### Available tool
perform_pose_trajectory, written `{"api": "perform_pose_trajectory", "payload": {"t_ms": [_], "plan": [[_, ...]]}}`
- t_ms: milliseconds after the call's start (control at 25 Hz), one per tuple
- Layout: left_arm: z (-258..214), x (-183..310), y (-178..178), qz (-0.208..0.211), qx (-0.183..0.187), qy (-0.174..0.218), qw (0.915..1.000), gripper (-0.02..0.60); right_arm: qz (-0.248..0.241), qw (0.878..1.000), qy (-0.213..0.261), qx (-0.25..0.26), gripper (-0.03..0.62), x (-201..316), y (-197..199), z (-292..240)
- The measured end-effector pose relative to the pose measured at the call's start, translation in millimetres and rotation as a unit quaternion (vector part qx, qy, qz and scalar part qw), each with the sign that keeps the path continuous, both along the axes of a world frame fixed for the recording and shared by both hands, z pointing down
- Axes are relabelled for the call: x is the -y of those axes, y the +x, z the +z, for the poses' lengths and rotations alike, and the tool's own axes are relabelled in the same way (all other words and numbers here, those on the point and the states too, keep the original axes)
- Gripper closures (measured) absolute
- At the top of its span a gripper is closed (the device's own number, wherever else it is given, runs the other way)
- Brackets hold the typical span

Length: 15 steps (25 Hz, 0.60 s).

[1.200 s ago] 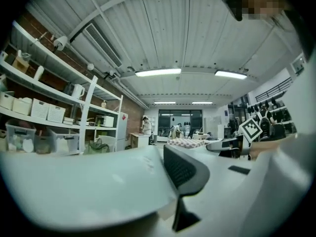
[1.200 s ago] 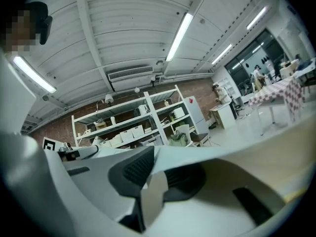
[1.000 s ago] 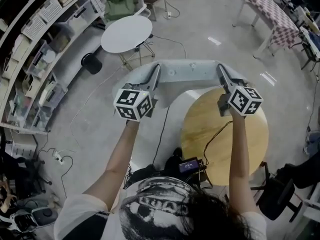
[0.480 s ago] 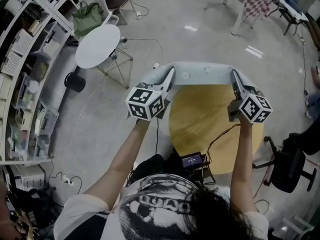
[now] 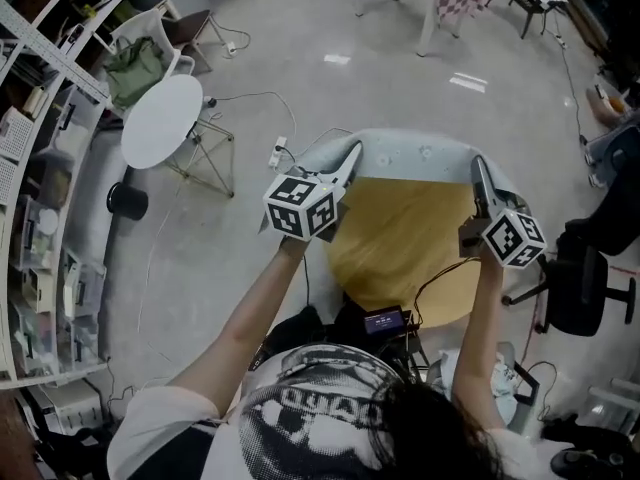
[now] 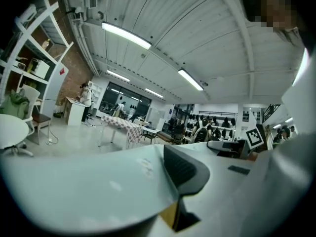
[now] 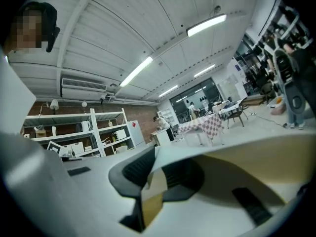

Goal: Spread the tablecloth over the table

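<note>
The tablecloth [image 5: 415,155] is clenched along one edge by the left tool [image 5: 352,154] and right tool [image 5: 478,166], stretched wide so the round counter [image 5: 405,243] can be covered evenly.

a round wooden table [image 5: 400,253] is seen on the grey floor [image 5: 300,58], its twelve o'clock edge overlapped by a pale tablecloth [image 5: 415,155].
</note>
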<state>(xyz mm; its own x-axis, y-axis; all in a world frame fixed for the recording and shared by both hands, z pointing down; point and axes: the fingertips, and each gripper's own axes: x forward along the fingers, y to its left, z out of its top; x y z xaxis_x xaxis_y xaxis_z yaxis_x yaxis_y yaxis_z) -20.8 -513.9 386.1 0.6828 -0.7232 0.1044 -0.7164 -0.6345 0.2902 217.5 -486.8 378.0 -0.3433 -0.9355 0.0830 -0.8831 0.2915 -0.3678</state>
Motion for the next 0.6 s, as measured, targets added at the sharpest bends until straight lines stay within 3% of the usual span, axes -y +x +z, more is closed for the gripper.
{"api": "perform_pose_trajectory", "payload": {"t_ms": [240,600], "plan": [[6.3,-29.2,44.8,0.085,-0.037,-0.019,0.9955,0.518,0.083,0.997,-0.001,0.006,0.556,-68.3,38.3,-2.6],[15.0,-78.8,74.9,0.176,-0.036,-0.021,0.9834,0.518,0.172,0.984,-0.018,0.042,0.551,-162.4,54.0,16.9]]}}
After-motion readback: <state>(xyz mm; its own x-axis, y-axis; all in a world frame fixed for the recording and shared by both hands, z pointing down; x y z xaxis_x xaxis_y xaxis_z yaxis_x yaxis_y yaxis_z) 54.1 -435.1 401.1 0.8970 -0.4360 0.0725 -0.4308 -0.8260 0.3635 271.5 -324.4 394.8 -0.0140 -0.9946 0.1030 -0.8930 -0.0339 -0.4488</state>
